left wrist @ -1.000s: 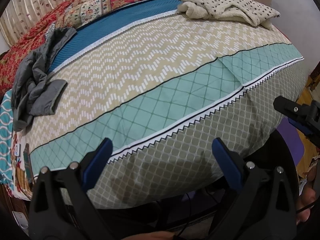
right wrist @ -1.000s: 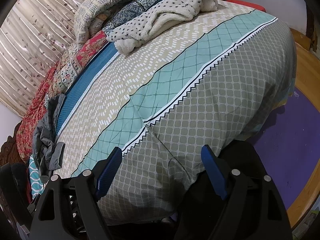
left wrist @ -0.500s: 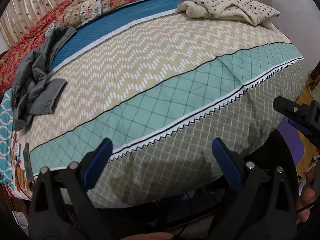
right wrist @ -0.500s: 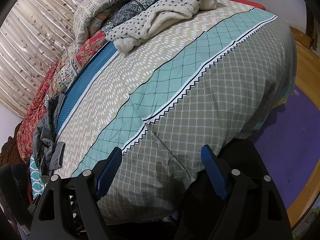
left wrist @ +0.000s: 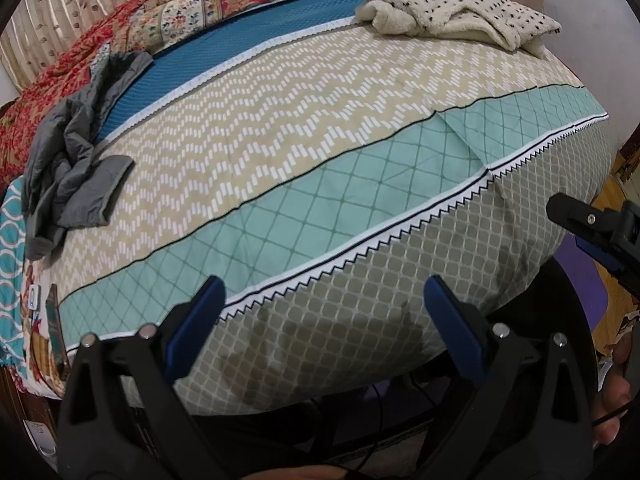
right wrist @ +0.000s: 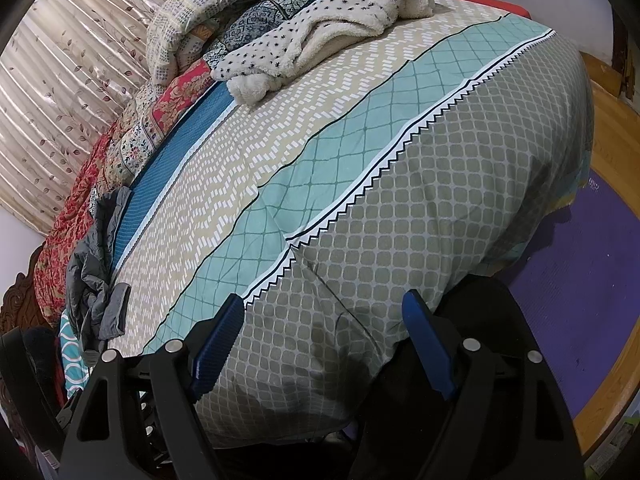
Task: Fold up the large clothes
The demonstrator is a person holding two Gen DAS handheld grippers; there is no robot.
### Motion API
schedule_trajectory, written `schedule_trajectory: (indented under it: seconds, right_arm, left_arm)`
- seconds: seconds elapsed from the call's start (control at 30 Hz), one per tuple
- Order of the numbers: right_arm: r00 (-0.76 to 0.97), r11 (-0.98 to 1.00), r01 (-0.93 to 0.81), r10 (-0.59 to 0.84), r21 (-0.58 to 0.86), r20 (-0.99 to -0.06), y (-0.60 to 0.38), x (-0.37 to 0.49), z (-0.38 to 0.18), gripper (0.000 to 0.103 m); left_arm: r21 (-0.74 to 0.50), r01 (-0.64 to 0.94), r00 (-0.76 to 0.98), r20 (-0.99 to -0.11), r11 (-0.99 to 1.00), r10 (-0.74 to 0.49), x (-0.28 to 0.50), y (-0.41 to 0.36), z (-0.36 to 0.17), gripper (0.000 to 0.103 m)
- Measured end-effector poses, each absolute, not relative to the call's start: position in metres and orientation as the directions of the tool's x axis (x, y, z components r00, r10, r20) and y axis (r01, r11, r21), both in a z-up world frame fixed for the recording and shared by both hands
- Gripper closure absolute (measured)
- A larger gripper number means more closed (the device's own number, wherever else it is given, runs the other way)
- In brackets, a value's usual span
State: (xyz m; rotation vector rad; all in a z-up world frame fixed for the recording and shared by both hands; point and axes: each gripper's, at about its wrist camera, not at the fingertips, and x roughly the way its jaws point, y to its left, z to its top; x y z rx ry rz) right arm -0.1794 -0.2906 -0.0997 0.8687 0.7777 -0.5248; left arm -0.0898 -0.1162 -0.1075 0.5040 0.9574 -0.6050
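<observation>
A crumpled grey garment lies at the left edge of the bed; it also shows in the right wrist view. A cream fleece garment with black dots lies folded over at the far right of the bed, and shows in the right wrist view. My left gripper is open and empty, held off the bed's near edge. My right gripper is open and empty, also off the near edge; one of its fingers shows at the right of the left wrist view.
The bed carries a patterned cover in beige, teal and grey bands. Quilts and pillows pile up at the far side by a curtain. A purple mat lies on the wooden floor to the right.
</observation>
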Motion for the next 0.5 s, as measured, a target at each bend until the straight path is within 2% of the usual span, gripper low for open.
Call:
schedule_trajectory:
  seconds: [0.5]
  right_arm:
    - [0.617,0.551,0.687,-0.097,0.474,-0.781,-0.2907,-0.1792,-0.0998,0.082]
  left_arm:
    - [0.128,0.673,0.434,-0.866,0.728,-0.249,-0.0891,-0.1147,-0.1096,0.007]
